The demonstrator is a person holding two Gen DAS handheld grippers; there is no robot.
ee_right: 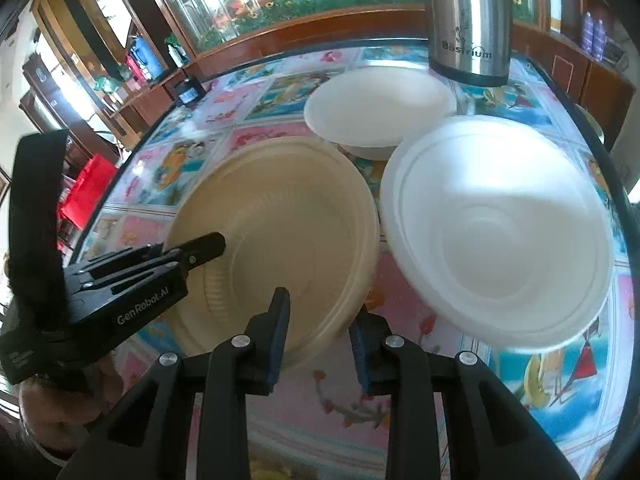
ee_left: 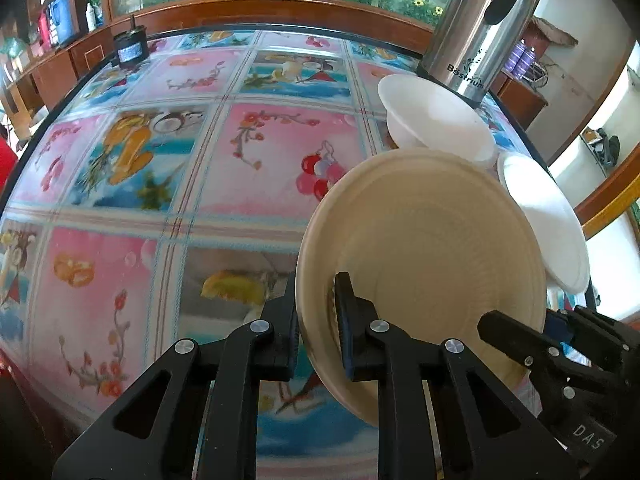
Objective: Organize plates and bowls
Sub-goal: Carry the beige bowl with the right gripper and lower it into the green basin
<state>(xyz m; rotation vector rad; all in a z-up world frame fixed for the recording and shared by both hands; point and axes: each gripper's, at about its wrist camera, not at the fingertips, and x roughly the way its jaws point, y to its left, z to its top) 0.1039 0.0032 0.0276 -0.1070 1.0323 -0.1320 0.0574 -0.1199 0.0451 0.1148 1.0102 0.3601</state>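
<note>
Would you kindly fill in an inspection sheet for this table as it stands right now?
Surface: table under a glossy cartoon-print cover.
Job's things: beige plate; two white bowls, the near bowl and the far bowl.
Clutter: steel flask behind the bowls; small black box at the far edge.
Grippers: left gripper with jaws straddling the plate's rim; right gripper with jaws straddling the opposite rim, a gap showing.
Cables: nothing seen.
Surroundings: wooden cabinets and flowers behind glass.
</note>
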